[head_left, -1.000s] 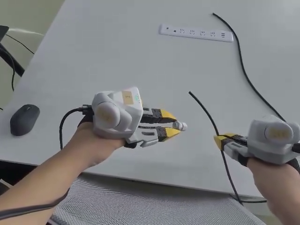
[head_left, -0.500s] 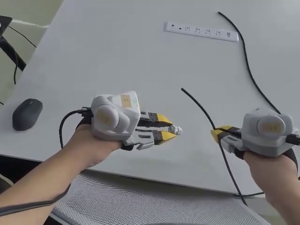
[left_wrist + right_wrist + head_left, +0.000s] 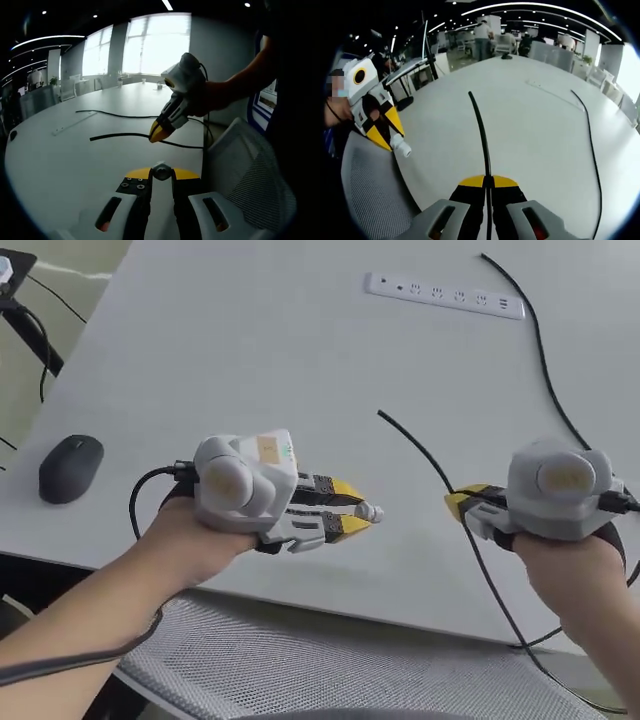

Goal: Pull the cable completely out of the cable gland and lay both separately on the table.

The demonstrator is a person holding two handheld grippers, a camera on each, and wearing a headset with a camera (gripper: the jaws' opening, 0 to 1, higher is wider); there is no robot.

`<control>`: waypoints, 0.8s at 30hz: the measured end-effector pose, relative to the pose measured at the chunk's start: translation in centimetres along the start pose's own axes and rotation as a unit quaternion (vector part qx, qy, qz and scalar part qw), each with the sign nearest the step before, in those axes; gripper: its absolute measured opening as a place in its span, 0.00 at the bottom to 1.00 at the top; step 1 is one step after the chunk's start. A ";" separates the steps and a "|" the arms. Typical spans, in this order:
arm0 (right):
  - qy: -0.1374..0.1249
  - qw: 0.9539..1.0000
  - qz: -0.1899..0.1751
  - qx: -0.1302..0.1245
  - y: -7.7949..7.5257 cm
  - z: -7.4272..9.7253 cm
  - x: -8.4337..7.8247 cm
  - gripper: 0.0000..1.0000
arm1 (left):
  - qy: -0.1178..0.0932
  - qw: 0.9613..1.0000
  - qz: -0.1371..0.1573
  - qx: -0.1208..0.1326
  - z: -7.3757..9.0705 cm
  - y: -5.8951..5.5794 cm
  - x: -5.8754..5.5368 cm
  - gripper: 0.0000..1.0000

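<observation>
Cable (image 3: 482,132) sits clamped in my right hand-held gripper (image 3: 458,506), clear of the gland (image 3: 369,511) pinched in my left hand-held gripper (image 3: 352,513); I should lower each gently, well apart, onto the worktop (image 3: 250,360).

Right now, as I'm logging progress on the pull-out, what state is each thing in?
Left gripper: shut on the cable gland.
Right gripper: shut on the cable.
Cable gland: off the cable, held in the air.
Cable: out of the gland, not yet laid down.
Power strip: flat on the table.
Other black cord: loose on the table.
Mouse: resting on the table.
</observation>
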State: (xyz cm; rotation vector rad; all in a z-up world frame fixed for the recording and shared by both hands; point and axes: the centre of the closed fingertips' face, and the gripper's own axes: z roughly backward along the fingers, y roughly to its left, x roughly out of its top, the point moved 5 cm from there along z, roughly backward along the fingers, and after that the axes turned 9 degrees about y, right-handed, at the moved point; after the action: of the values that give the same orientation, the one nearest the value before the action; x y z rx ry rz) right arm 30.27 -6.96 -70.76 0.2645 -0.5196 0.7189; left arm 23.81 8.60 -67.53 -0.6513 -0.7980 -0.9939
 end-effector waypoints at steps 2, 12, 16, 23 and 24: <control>0.002 1.000 0.006 0.002 0.2 -0.4 0.3 0.00 | -0.004 1.000 0.003 0.000 0.1 0.1 -0.3 0.16; 0.020 0.999 0.050 0.008 1.9 -2.6 1.6 0.00 | 0.005 1.000 0.013 0.001 0.7 1.2 -2.6 0.16; 0.023 0.998 0.055 0.012 2.4 -3.3 2.2 0.00 | 0.013 1.000 0.010 -0.001 0.9 1.6 -3.6 0.16; 0.040 0.995 0.085 0.016 3.1 -5.2 2.8 0.00 | 0.016 1.000 0.018 -0.001 1.2 2.3 -4.9 0.16; 0.041 0.995 0.090 0.017 3.3 -5.4 2.9 0.00 | 0.020 1.000 0.017 -0.001 1.2 2.4 -5.2 0.16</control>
State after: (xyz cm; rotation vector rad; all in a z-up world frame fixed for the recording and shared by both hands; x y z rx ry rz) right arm 31.79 -0.77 -73.62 0.2206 -0.4564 0.9116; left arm 23.96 12.98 -71.42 -0.6441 -0.7484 -0.9737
